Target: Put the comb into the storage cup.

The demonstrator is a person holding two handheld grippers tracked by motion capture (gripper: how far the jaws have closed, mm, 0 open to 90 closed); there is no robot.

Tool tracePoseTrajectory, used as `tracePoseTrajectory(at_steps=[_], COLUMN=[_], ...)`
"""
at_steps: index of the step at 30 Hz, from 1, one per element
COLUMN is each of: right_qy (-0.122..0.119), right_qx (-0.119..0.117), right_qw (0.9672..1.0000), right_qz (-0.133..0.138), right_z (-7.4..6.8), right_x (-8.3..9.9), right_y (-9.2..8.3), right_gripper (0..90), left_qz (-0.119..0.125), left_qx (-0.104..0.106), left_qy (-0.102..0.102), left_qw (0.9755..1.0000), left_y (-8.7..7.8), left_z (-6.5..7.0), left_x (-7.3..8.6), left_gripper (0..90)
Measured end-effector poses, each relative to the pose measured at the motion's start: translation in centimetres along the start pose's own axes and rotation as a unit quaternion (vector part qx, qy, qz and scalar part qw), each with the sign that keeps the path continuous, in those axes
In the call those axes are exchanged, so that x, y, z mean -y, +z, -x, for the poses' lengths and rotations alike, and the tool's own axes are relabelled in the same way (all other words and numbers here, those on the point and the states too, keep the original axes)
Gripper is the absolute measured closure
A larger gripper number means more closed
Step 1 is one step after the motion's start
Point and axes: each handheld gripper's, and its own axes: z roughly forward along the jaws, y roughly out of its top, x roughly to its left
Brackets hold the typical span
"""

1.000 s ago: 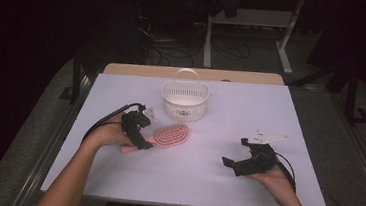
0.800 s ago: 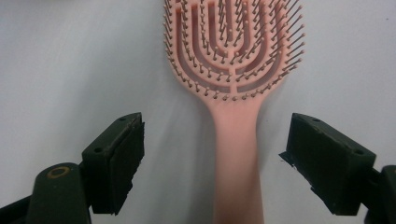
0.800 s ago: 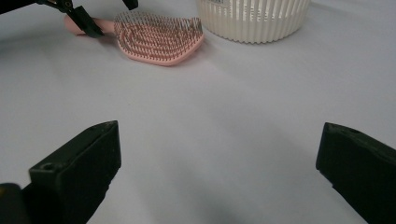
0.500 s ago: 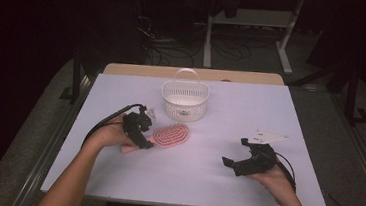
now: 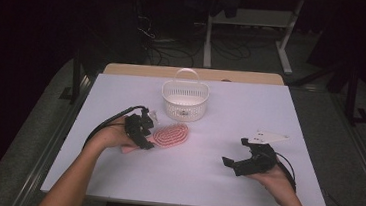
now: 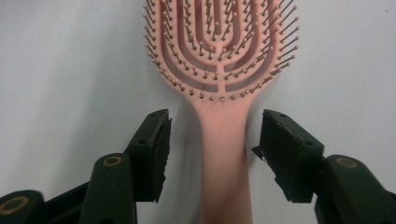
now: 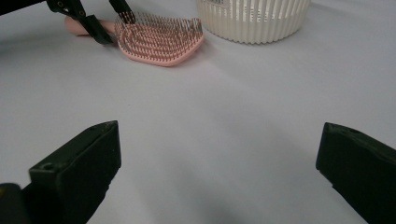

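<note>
A pink hairbrush (image 5: 170, 135) lies bristles-up on the white table (image 5: 204, 185), left of centre. Its head (image 6: 219, 42) points away from me and its handle (image 6: 224, 158) runs between the jaws of my left gripper (image 5: 146, 139), which stands open around the handle with a gap on each side. From the right gripper view the hairbrush (image 7: 159, 39) lies far off with the left gripper's jaws at its handle end. My right gripper (image 5: 233, 162) rests open near the table's right front, with nothing between its jaws.
A white slatted basket (image 5: 185, 100) with an upright handle stands at the back centre, just beyond the brush; its wall (image 7: 254, 21) also appears in the right gripper view. Cables trail from both grippers. Dark floor and desk legs lie beyond the table.
My left gripper has slid a little toward the brush, its jaws now on both sides of the handle. The right gripper has stayed put.
</note>
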Motion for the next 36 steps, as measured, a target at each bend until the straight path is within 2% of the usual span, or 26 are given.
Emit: tracePoseTrajectory(at_steps=[8, 20, 30, 36], right_qy=[0.000, -0.001, -0.002, -0.002], right_qx=[0.000, 0.000, 0.000, 0.000], right_qw=[1.0000, 1.0000, 1.0000, 1.0000], right_qz=[0.000, 0.000, -0.001, -0.002], right_z=[0.0, 0.0, -0.1, -0.1], right_x=[0.0, 0.0, 0.0, 0.0], right_y=[0.0, 0.0, 0.1, 0.1], right_gripper=[0.0, 0.0, 0.0, 0.0], left_qz=[-0.009, -0.027, -0.034, -0.035], left_qx=[0.004, 0.002, 0.008, 0.012], left_qy=[0.004, 0.007, -0.010, -0.009], left_qw=[0.9999, 0.9996, 0.9993, 0.9993], left_y=[0.1, 0.5, 0.6, 0.6], left_z=[0.1, 0.3, 0.0, -0.2], left_x=[-0.4, -0.9, -1.1, -1.1], left_gripper=[54.4, 59.2, 63.4, 65.6])
